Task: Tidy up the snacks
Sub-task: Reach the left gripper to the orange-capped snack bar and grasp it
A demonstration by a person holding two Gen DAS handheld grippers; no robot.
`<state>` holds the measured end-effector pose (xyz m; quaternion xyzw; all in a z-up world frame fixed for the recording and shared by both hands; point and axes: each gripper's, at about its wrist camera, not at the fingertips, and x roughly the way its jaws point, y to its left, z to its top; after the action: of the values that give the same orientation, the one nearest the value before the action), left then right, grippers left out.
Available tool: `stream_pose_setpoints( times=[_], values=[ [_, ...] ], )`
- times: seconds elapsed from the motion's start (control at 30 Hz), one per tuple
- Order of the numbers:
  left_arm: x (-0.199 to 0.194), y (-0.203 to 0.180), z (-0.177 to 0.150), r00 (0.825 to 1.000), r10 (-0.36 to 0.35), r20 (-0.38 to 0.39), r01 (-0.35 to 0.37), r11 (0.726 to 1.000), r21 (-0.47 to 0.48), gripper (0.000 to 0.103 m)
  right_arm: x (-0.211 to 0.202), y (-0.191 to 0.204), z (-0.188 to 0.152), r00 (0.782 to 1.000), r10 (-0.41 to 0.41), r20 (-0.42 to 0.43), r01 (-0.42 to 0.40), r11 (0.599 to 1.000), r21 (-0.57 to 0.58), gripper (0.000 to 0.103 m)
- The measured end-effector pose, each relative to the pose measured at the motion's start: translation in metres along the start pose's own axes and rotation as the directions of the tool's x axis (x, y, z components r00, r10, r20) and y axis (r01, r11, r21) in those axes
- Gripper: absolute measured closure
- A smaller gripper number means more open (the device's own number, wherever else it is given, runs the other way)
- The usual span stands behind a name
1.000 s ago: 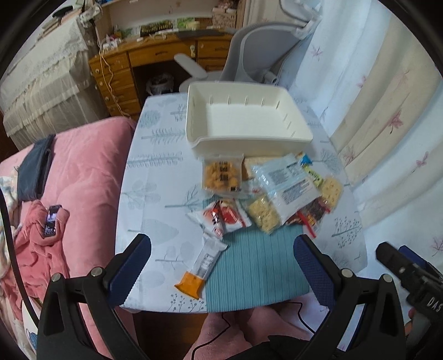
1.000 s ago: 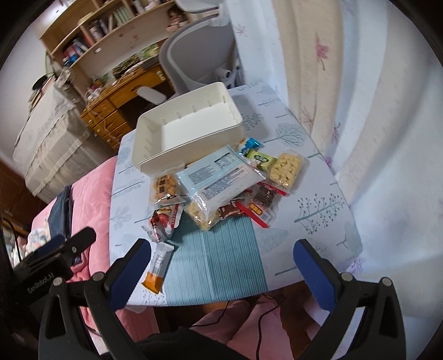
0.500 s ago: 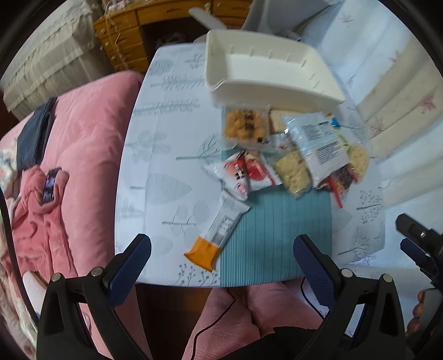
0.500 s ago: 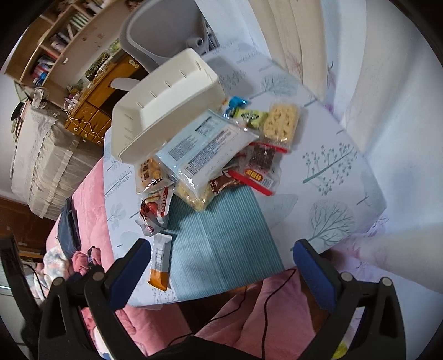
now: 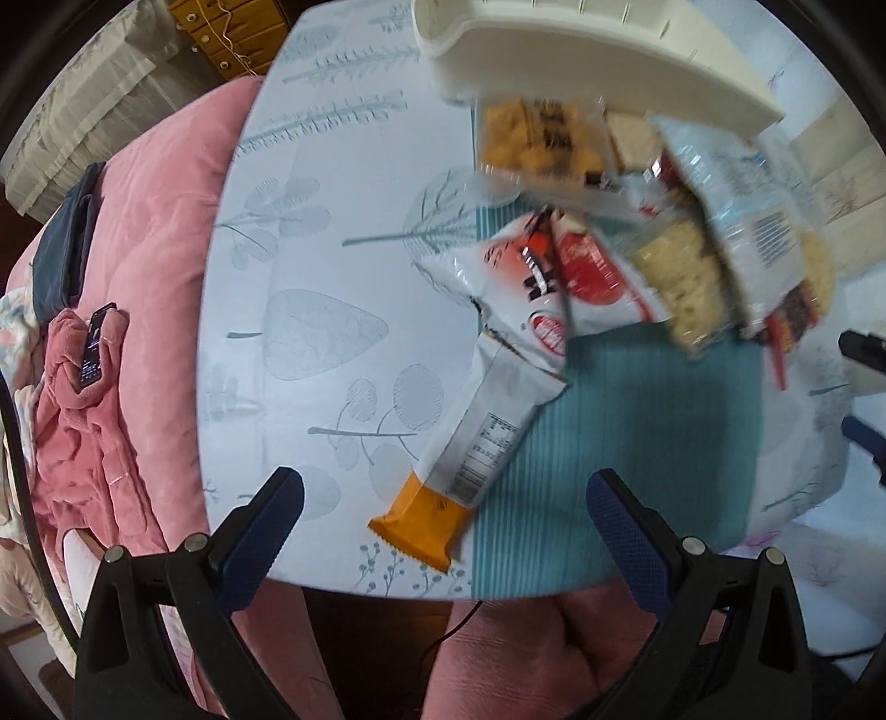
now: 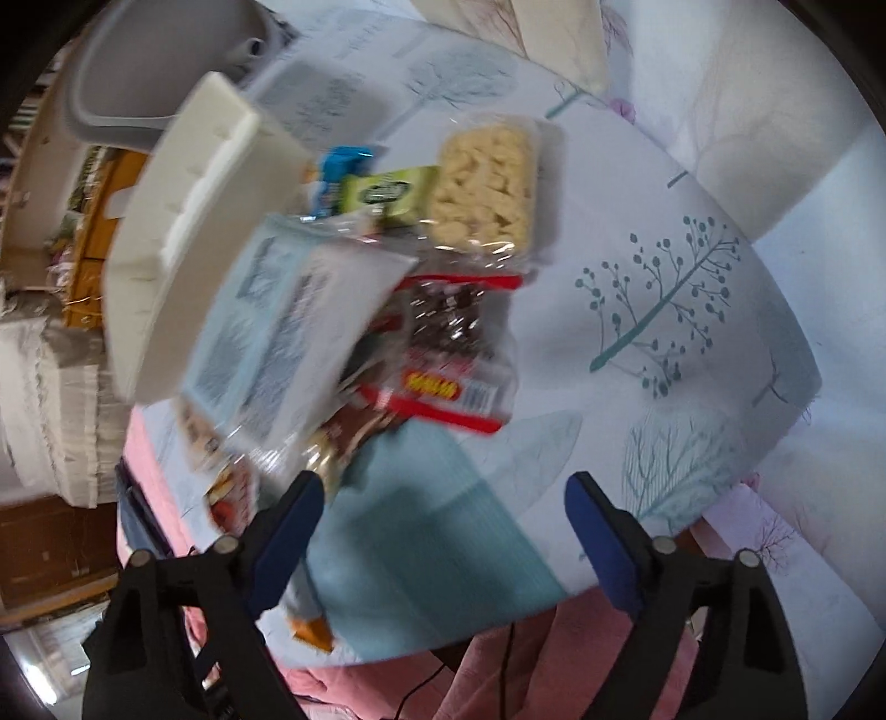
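Left gripper (image 5: 443,515): fingers spread wide, holding nothing, poised above the near edge of the bench (image 5: 310,266). An orange-ended snack bar (image 5: 470,443) lies just ahead between its fingers, with the red-and-white packets (image 5: 554,288) beyond and the white tray (image 5: 581,50) farthest. Only this view shows the pink bed (image 5: 155,232) to the left. Right gripper (image 6: 443,531): likewise spread and empty, over the teal mat (image 6: 421,531). Only this view shows the green packet (image 6: 387,191) and pale cracker pack (image 6: 487,183) ahead, beside the tray.
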<state>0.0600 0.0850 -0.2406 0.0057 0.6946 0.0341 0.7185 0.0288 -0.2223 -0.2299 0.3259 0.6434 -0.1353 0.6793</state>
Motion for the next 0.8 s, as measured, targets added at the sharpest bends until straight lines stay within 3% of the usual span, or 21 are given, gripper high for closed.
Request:
stream_pose_setpoints(
  times=[0.2,0.4,0.5,0.6,0.73,0.8],
  values=[
    [0.04,-0.001,0.006,1.0,-0.004,-0.029,0.004,1.0,-0.004,0.006,0.033,-0.001,0.024,0.998,-0.061,-0.023,0.061,0.998,-0.015,0.031],
    [0.06,-0.012,0.008,0.999,0.025,-0.035,-0.022,0.997,0.068,0.006,0.053,0.006,0.042,0.994,-0.108,-0.032,0.106,0.992,-0.07,0.044],
    [0.067,-0.016,0.011,0.999,0.033,-0.036,-0.03,0.997,0.078,0.012,0.056,0.013,0.051,0.993,-0.113,-0.03,0.109,0.99,-0.094,0.047],
    [0.072,-0.014,0.013,0.999,0.014,-0.037,-0.011,0.998,0.07,0.021,0.059,0.021,0.055,0.993,-0.12,-0.023,0.116,0.985,-0.129,0.053],
    [0.071,-0.009,0.014,0.997,-0.067,-0.033,0.069,0.995,0.073,0.042,0.063,0.03,0.06,0.992,-0.128,-0.018,0.124,0.98,-0.155,0.057],
    [0.068,-0.009,0.012,0.998,-0.068,-0.014,0.069,0.993,0.095,0.055,0.063,0.036,0.062,0.99,-0.139,-0.016,0.135,0.977,-0.168,0.058]
  ],
)
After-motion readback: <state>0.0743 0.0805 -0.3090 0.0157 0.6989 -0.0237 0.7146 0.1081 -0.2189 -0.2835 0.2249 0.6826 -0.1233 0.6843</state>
